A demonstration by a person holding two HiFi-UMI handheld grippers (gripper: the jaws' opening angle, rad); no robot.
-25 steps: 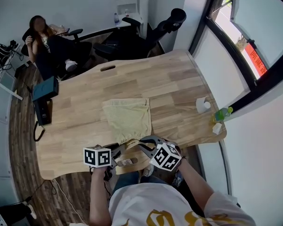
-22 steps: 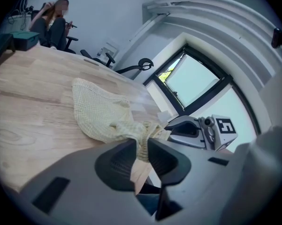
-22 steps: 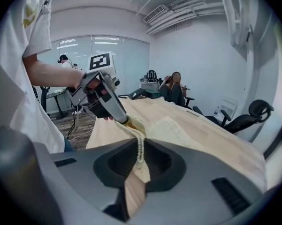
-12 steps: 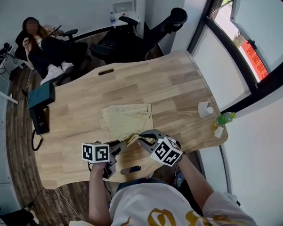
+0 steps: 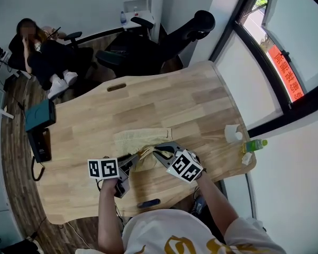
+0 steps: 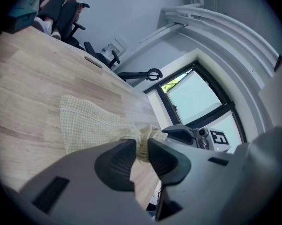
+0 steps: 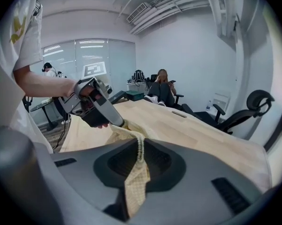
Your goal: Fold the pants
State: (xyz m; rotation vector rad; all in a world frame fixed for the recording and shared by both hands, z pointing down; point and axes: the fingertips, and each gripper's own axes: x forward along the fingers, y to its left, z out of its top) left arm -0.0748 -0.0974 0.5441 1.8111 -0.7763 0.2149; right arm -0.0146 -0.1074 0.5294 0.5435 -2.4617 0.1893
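Note:
Pale yellow checked pants [image 5: 140, 139] lie on the wooden table [image 5: 190, 99], their near end lifted and doubled back over the rest. My left gripper [image 5: 133, 159] is shut on the left corner of that lifted end, and the cloth [image 6: 141, 144] bunches between its jaws. My right gripper [image 5: 157, 153] is shut on the right corner; a strip of the pants [image 7: 137, 172] hangs down from its jaws. The two grippers sit close together just above the pants' near half. In the right gripper view the left gripper [image 7: 96, 107] shows beside me, with the cloth stretched between us.
A teal box [image 5: 39, 115] and a black device [image 5: 39, 147] sit at the table's left edge. At the right edge are a white cup [image 5: 233, 134] and a green bottle [image 5: 255, 144]. A small dark object [image 5: 148, 202] lies near the front edge. Office chairs [image 5: 164, 36] and a seated person [image 5: 37, 52] are beyond.
Both grippers have moved away from the person's body and over the table, carrying the pants' near end up and over the part that lies flat.

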